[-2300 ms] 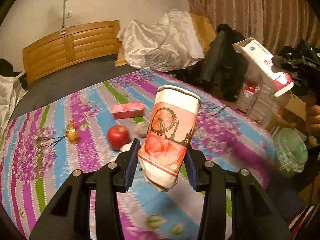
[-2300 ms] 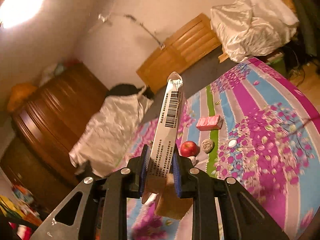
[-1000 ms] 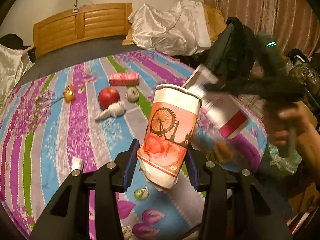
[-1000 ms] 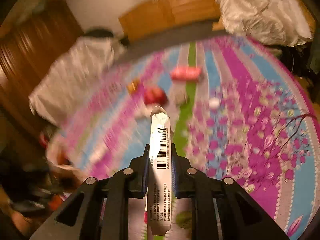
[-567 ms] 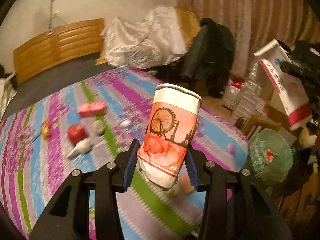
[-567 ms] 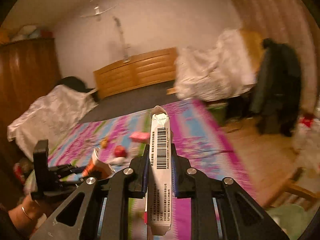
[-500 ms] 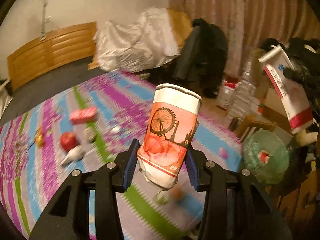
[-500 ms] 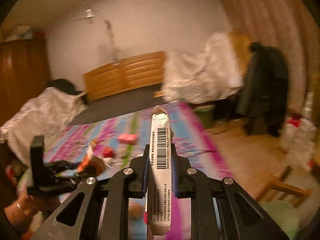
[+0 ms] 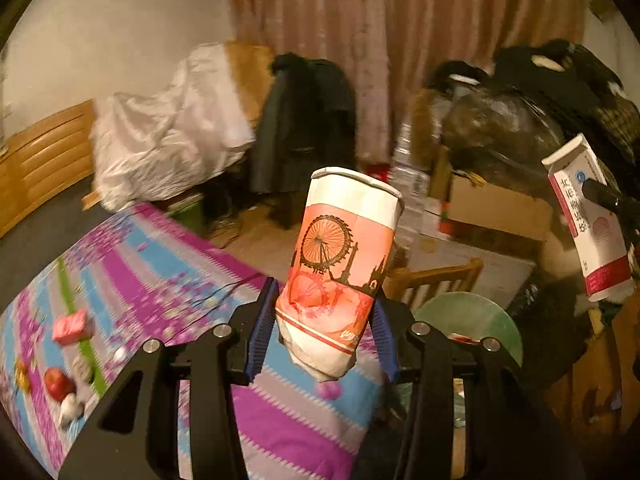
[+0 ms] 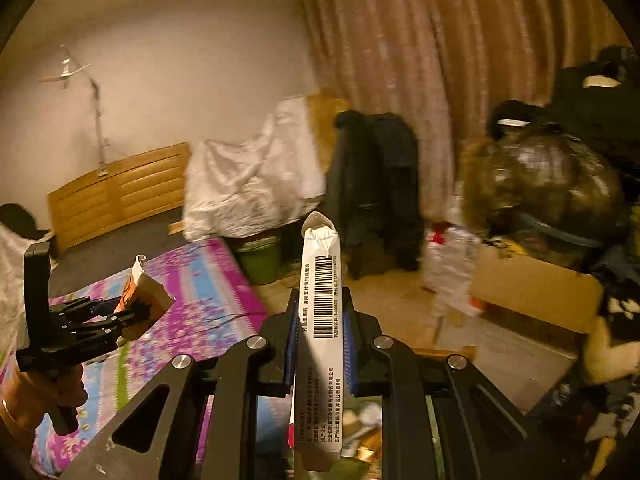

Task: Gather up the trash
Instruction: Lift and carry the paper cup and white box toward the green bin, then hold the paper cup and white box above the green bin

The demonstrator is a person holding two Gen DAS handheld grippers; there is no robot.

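- In the left wrist view, the left gripper (image 9: 324, 336) squeezed a paper cup (image 9: 340, 264) between its blue pads, and the cup leaned a little to the right
- The paper cup was white on top and orange lower down, with a big wheel drawn on it
- Under the gripper lay a bedspread (image 9: 168, 280) with pink, blue and green stripes
- Far to the left on the bedspread sat a red apple (image 9: 56, 382) and a pink box (image 9: 72, 326), well apart from the cup
- A green bin (image 9: 476, 320) showed just right of the left gripper, low down
- At the right edge a white and red carton (image 9: 592, 220) hung in the air, tilted
- In the right wrist view, the right gripper (image 10: 320, 344) was clenched on that same carton (image 10: 320, 320), which stood thin and upright with a barcode facing the camera
- At the left a hand (image 10: 36, 396) held the left gripper (image 10: 120, 316) with the paper cup (image 10: 144, 300) above the bedspread (image 10: 200, 292)
- A dark coat (image 10: 376, 184) hung by the curtain (image 10: 420, 60), with a white sheet pile (image 10: 248, 184) to its left
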